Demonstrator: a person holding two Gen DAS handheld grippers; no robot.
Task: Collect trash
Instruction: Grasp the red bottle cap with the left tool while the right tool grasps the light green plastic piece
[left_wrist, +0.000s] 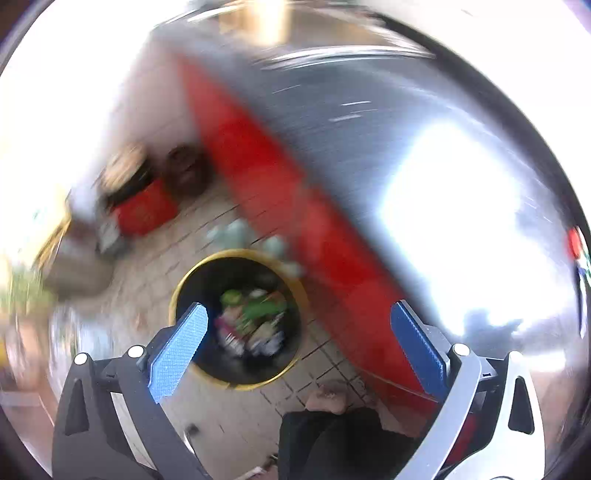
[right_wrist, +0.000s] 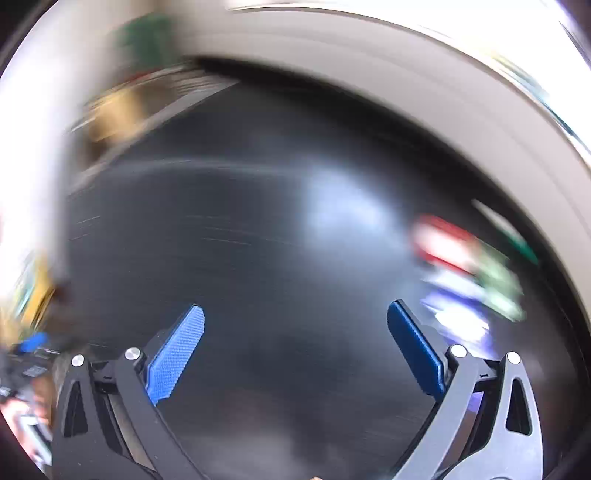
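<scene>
Bin (left_wrist: 236, 319): below left gripper (left_wrist: 297, 325), floor-level, already holds wrappers.
Left gripper: jaws wide, empty.
Right gripper (right_wrist: 295, 325): spread, empty — blurred packets (right_wrist: 469, 273) ahead-right on dark tabletop (right_wrist: 258, 240), nearer this hand.

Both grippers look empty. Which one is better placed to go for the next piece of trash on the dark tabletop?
Probably the right gripper: its jaws stand wide open over the dark tabletop, with blurred colourful wrappers close ahead. The left gripper, also open and empty, points down at the bin on the floor.
</scene>
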